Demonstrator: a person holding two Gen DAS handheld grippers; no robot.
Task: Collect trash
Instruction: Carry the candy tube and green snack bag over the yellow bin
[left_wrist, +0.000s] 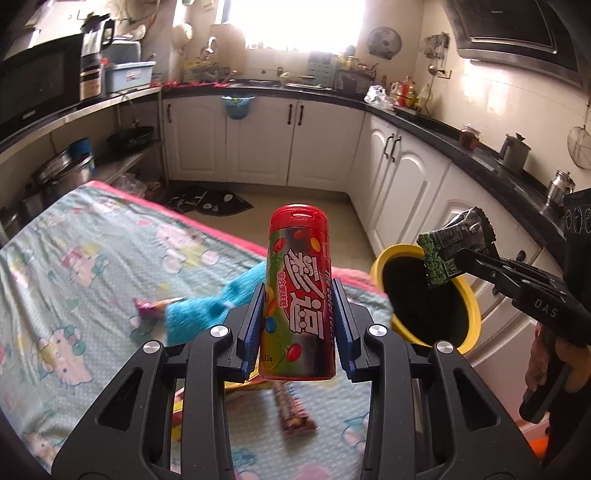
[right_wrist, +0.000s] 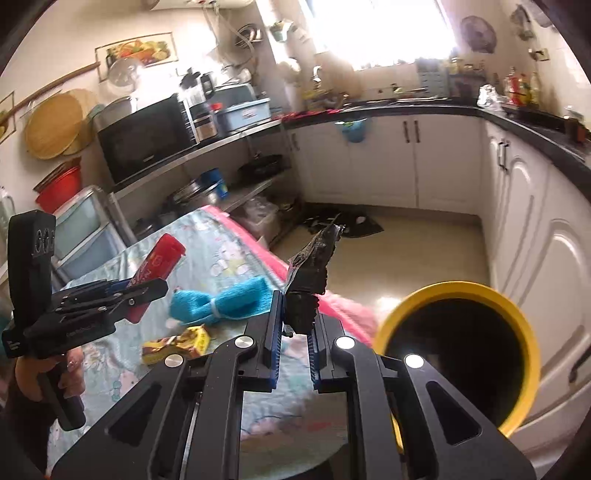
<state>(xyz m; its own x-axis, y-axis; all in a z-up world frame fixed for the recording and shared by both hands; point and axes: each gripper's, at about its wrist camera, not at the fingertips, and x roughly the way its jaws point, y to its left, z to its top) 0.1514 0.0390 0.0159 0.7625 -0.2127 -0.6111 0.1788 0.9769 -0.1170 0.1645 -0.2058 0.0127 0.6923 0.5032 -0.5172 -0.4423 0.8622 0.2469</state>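
With both hands loaded, I carry trash toward the bin (left_wrist: 474, 314).
My left tool (left_wrist: 297, 314) clamps the candy tube (left_wrist: 299, 291) upright; my right tool (right_wrist: 295, 332), at three o'clock, pinches a dark wrapper (right_wrist: 312, 266) beside the bin's rim, ready for dropping.

Bin (right_wrist: 524, 332) base behind gripper frame

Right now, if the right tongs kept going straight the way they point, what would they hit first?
Probably nothing close: the right tongs, shut on a dark wrapper, aim past the yellow bin beside them, over bare floor toward the white cabinets. Depth is unclear.
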